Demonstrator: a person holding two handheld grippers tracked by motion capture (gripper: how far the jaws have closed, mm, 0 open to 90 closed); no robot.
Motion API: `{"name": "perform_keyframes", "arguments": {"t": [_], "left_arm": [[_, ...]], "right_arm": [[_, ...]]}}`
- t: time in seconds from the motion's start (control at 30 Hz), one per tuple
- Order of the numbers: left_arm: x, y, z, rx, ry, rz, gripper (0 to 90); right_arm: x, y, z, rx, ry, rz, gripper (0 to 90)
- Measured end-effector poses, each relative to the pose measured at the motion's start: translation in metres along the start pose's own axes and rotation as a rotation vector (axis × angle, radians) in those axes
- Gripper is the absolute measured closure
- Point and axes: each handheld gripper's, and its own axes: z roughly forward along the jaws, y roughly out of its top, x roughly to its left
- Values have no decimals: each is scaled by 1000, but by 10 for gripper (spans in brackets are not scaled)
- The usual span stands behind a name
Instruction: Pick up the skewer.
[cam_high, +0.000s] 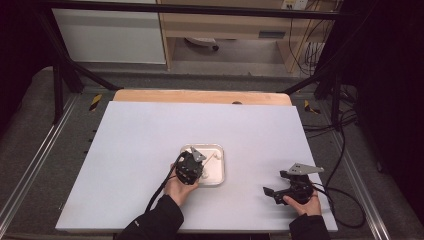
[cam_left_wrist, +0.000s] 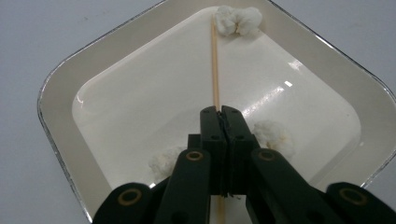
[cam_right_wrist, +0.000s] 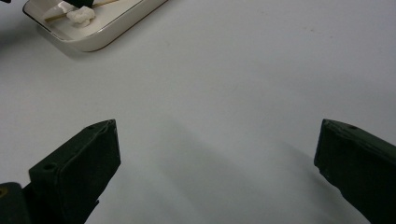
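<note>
The left gripper (cam_left_wrist: 220, 112) was clamped on a thin wooden skewer (cam_left_wrist: 215, 65) over a white square dish (cam_left_wrist: 56, 121) near the table's (cam_high: 140, 140) centre. The skewer's far tip touched a white fluffy lump (cam_left_wrist: 238, 19) at the dish's far corner. The right gripper (cam_right_wrist: 217, 154) hung well apart, jaws spread wide.

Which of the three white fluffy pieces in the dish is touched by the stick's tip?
The white fluffy piece at the far corner of the cream square dish; the thin wooden stick reaches it. The other two lie beside the left gripper.
</note>
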Motion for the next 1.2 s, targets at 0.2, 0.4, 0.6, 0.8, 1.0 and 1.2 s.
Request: {"name": "perform_keyframes", "arguments": {"t": [0.2,0.4,0.6,0.8,1.0,1.2], "left_arm": [[2,-2,0,-20,-17,-37,887],[3,-2,-5,-51,-23,-37,888],[9,-2,-14,-76,-31,-45,887],[16,-5,-27,-108,-52,-50,887],[21,-7,-37,-132,-78,-45,888],[22,-9,-42,-139,-101,-24,888]], "right_arm": [[0,0,1,0,-2,-2,9],[0,0,0,-1,-1,-2,9],[0,0,0,-1,-4,-5,9],[1,0,1,-1,-7,-8,8],[3,2,2,-2,-8,-27,7],[6,5,3,-17,-23,-49,7]]}}
